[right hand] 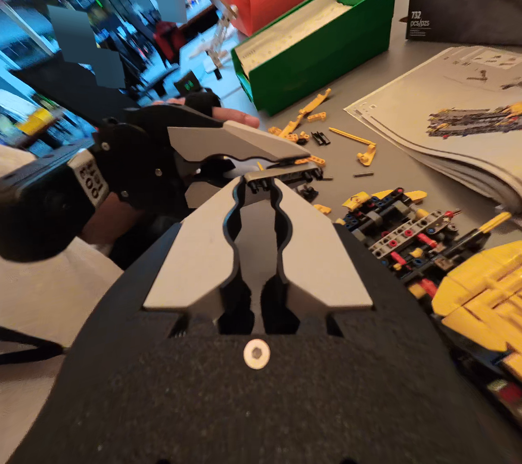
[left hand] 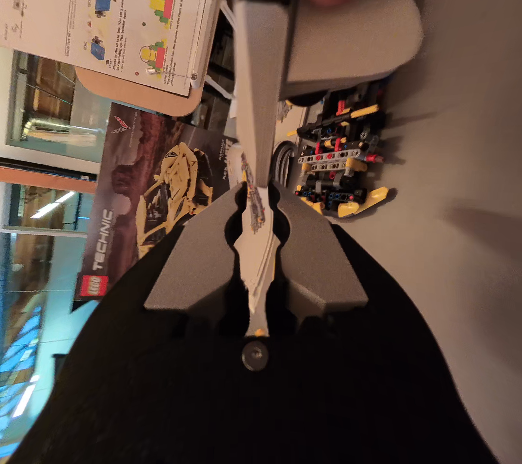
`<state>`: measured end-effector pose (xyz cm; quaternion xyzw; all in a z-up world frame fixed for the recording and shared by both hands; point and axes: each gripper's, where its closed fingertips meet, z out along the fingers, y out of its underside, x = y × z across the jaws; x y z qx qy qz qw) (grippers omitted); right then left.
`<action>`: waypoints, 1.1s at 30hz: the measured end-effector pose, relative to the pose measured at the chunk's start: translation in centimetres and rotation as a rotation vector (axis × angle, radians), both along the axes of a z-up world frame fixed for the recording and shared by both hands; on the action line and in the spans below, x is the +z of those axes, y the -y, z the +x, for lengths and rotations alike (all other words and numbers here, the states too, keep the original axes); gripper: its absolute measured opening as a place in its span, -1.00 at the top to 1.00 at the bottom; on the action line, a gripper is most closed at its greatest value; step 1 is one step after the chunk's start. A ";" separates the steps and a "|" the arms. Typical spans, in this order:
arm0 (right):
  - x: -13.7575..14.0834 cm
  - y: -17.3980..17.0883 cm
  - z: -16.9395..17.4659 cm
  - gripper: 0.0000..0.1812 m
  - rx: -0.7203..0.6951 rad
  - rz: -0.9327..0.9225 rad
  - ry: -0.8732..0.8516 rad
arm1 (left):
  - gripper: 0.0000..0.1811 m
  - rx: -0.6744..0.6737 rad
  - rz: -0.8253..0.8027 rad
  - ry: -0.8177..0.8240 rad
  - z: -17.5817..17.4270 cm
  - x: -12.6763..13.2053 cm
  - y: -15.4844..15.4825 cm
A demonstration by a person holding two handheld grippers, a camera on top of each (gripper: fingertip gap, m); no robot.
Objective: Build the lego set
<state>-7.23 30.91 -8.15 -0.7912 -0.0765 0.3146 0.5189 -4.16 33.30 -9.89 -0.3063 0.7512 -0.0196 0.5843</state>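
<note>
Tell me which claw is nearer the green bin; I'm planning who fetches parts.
Left. The left claw reaches toward the green bin. The right claw sits farther back, gripping the grey beam.

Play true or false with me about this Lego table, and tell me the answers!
1. The open bin is green. True.
2. The right gripper pinches a grey beam. True.
3. The instruction booklet is closed. False: it lies open on the table.
4. The loose pieces by the bin are mostly blue. False: they are mostly yellow.
</note>
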 end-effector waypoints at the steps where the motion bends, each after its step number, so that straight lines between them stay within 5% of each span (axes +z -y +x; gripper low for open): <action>1: 0.1 0.2 0.4 0.82 -0.005 0.005 -0.061 | 0.81 -0.010 -0.051 0.012 -0.2 0.1 0.1; 8: -0.4 2.8 2.8 0.82 -0.022 0.022 -0.365 | 0.62 -0.113 -0.799 -0.042 -1.3 -1.2 0.1; 12: -0.1 6.6 2.2 0.83 0.108 0.035 -0.549 | 0.54 -0.349 -1.071 -0.129 -1.3 -0.8 4.5; 19: 2.0 10.6 3.2 0.82 0.321 0.034 -0.884 | 0.54 -0.681 -1.095 -0.245 0.3 0.3 12.0; 23: 1.6 11.5 3.3 0.83 0.343 0.020 -0.865 | 0.88 -0.741 -1.016 -0.266 1.0 0.5 13.6; 28: 1.6 12.0 4.5 0.83 0.320 0.036 -0.861 | 0.92 -0.748 -1.011 -0.314 1.6 0.5 14.4; 33: 0.6 11.8 6.9 0.66 0.130 0.055 -0.562 | 0.92 -0.743 -0.961 -0.474 1.4 -1.0 13.6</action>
